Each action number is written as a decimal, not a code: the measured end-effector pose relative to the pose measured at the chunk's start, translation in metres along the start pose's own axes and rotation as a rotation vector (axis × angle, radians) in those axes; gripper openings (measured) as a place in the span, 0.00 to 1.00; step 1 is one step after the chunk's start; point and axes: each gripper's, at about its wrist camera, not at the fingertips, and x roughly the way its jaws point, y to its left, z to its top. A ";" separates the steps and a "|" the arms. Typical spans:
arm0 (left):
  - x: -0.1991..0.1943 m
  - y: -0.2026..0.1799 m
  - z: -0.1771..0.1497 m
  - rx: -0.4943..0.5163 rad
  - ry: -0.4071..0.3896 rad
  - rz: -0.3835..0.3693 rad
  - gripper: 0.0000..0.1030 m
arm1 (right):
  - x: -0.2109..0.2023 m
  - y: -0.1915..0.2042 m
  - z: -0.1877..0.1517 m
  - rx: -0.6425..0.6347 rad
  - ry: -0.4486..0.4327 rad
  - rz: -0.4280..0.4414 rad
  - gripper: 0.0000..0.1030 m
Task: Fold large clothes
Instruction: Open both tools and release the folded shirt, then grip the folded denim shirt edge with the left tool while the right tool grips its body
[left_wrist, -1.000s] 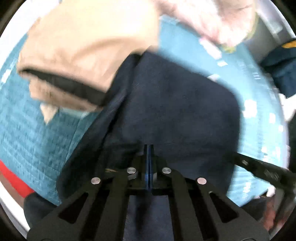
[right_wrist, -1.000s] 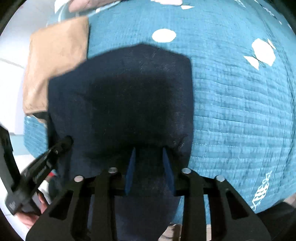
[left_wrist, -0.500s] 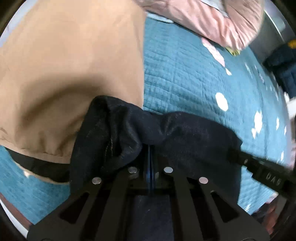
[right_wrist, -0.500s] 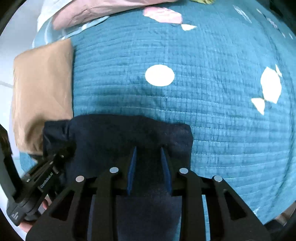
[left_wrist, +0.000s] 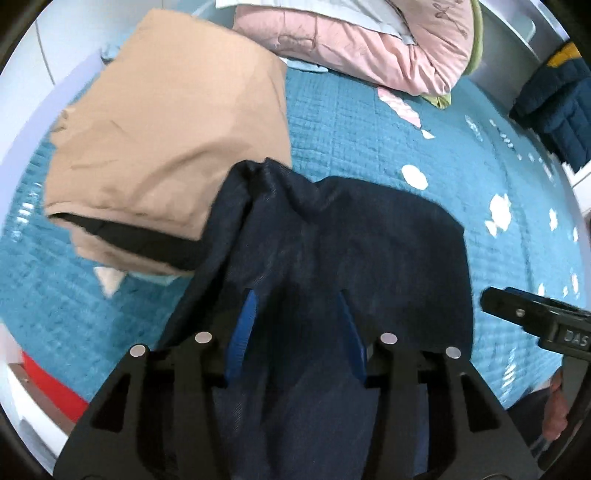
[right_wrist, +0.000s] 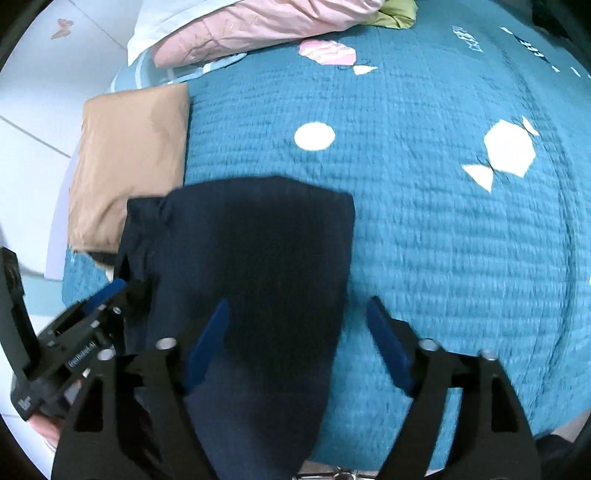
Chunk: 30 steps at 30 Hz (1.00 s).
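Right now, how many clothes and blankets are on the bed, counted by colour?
Dark navy garment: 1
Tan folded garment: 1
Pink quilt: 1
Teal bedspread: 1
Total: 4

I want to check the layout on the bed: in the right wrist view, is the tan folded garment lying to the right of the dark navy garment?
No, the tan folded garment lies to the upper left of the dark navy garment.

My two cameras ride my claws and look steeply down along the fingers, close over the bed (left_wrist: 351, 122). The left view faces the navy garment (left_wrist: 332, 236) from its left side, the right from its right. Both share that garment, the tan pile (right_wrist: 133, 147) and the pink bedding (right_wrist: 240, 26).
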 end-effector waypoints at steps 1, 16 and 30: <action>-0.002 0.000 -0.004 0.009 -0.003 0.019 0.45 | 0.001 0.000 -0.007 0.001 0.001 0.005 0.82; 0.002 0.059 -0.052 -0.045 0.039 -0.034 0.87 | 0.063 -0.001 -0.048 0.026 0.054 0.185 0.92; 0.022 0.116 -0.067 -0.206 0.098 -0.439 0.95 | 0.078 0.011 -0.053 -0.028 0.072 0.308 0.94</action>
